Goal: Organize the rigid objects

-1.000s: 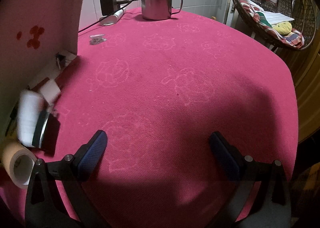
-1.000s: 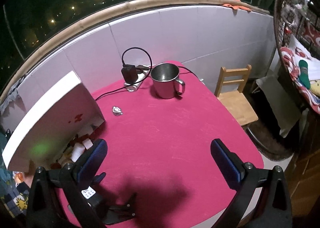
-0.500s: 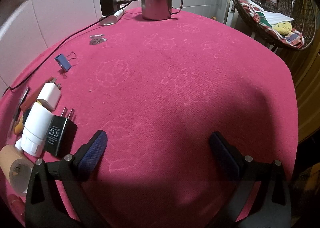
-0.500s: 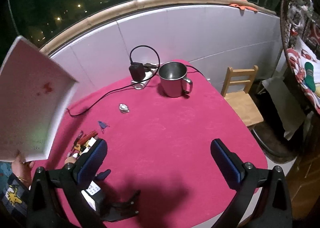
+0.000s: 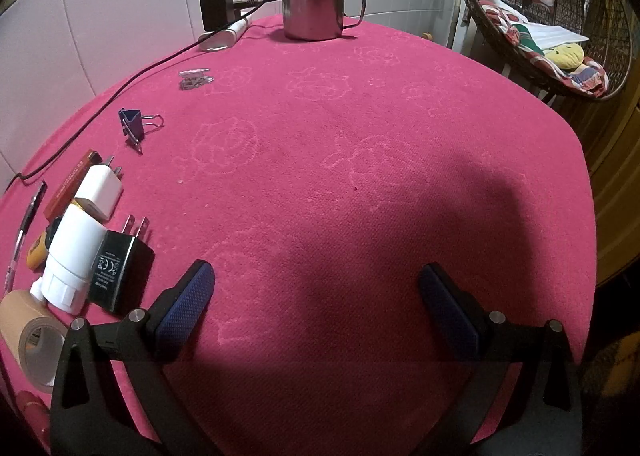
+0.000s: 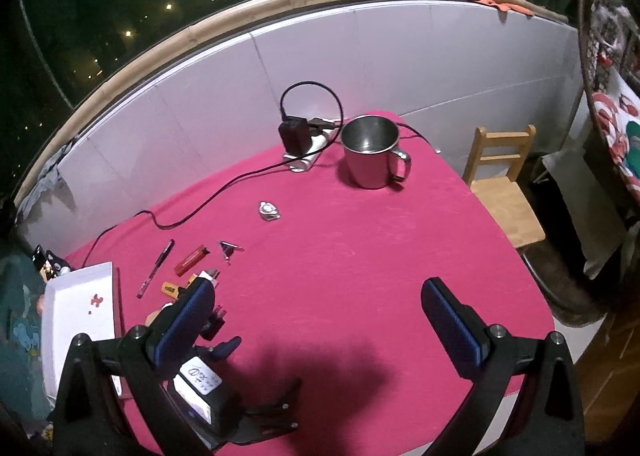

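Small items scattered along left edge of pink surface. Blue binder clip alone, handles splayed. Red lighter flat, beside black pen. White plug adapter, prongs pointing away. White cylindrical bottle lying across black charger. Tan tape roll nearest. Steel mug upright at far edge. White tray at surface's left corner.

Left wrist view: low, near counter, facing steel mug. Right wrist view: higher, farther back; shares counter, mug.
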`<state>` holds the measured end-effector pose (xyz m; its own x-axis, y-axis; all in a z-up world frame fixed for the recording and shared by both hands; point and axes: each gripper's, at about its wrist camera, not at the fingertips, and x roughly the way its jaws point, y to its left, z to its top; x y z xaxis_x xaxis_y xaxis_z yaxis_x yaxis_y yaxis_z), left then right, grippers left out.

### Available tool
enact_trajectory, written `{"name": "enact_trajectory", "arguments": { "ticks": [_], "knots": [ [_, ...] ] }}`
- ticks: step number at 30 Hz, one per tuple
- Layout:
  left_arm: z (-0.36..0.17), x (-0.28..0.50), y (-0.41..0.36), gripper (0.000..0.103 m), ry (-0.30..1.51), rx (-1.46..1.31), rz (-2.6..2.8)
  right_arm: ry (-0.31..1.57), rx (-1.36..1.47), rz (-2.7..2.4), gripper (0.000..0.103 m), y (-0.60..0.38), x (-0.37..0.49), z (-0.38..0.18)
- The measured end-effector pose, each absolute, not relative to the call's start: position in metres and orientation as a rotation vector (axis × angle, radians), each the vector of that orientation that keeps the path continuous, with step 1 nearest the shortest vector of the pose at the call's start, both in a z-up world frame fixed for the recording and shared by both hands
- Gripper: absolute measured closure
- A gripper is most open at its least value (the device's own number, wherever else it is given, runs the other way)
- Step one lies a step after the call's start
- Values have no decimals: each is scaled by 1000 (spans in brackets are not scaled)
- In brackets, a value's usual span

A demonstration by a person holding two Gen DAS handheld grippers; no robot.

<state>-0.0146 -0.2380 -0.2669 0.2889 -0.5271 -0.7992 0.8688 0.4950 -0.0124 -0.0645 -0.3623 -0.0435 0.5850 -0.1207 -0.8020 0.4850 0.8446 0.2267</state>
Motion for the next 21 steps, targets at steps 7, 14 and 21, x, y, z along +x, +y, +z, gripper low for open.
{"name": "enact_trajectory", "arguments": {
  "ticks": [7, 14, 21],
  "knots": [
    [-267, -14, -239, 0, 843, 476, -979, 894, 439, -359, 0, -356, -58, -41],
    [-269, -14, -238, 0, 843, 476, -979, 876, 448, -369, 0, -361, -57, -37],
    [-269, -13, -239, 0, 843, 476, -980, 891, 563, -306, 0, -358, -36, -40]
  ]
}}
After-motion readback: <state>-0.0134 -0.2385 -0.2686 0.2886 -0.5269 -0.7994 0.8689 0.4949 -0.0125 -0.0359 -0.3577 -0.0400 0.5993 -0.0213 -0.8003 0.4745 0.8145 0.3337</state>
